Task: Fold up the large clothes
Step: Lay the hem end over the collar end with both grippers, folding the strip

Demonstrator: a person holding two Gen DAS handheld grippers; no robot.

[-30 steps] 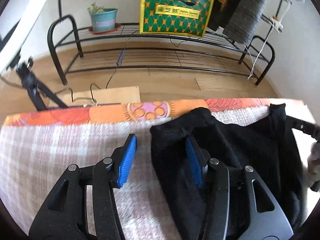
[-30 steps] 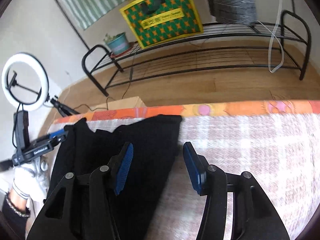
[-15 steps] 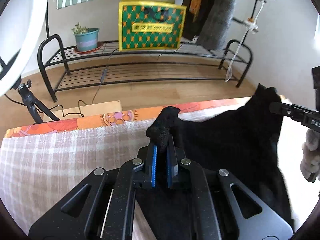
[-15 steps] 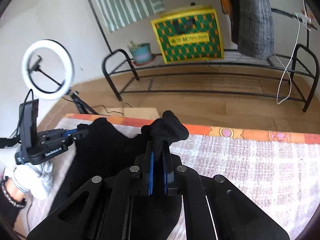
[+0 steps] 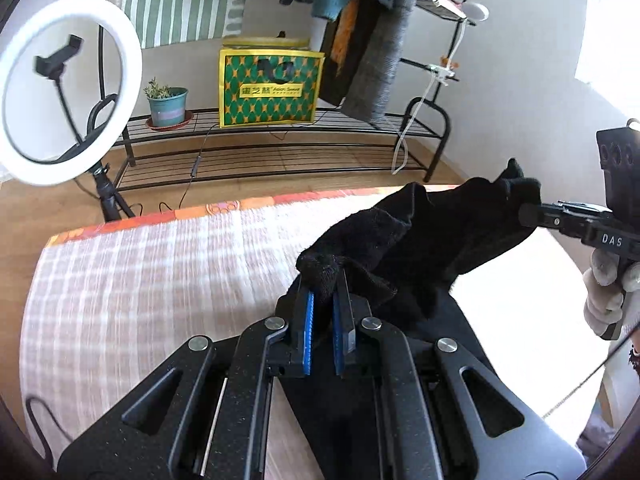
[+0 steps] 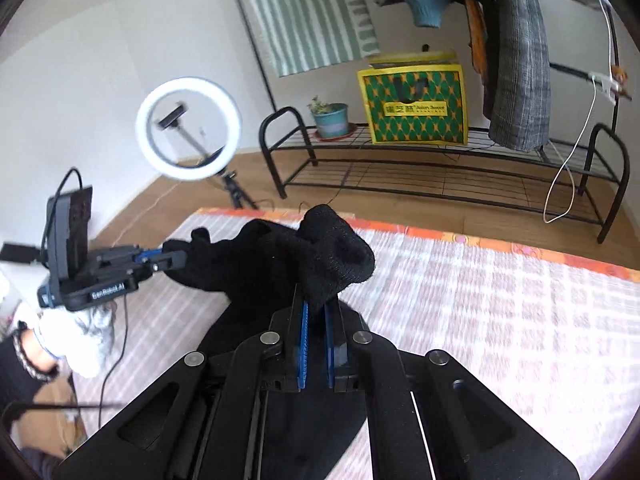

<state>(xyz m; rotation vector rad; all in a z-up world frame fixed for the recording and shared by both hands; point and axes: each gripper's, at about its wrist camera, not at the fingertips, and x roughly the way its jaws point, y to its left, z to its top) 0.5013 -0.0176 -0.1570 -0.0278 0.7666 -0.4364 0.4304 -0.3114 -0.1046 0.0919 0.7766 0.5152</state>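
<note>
Above checked bedspread (image 5: pixel 152 280), left gripper (image 5: pixel 322 312) and right gripper (image 6: pixel 314 328) each clamped on black garment (image 5: pixel 420 240).

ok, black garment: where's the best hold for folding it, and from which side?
Probably its two far corners, as now: left gripper and right gripper each pinch a bunched corner of the black garment, coming in from the near edge. The cloth spans taut between them.

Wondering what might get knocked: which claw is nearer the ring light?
Left. The ring light stands ahead and left of the left claw; the right claw is farther off, on the left claw's other side, across the black garment.
</note>
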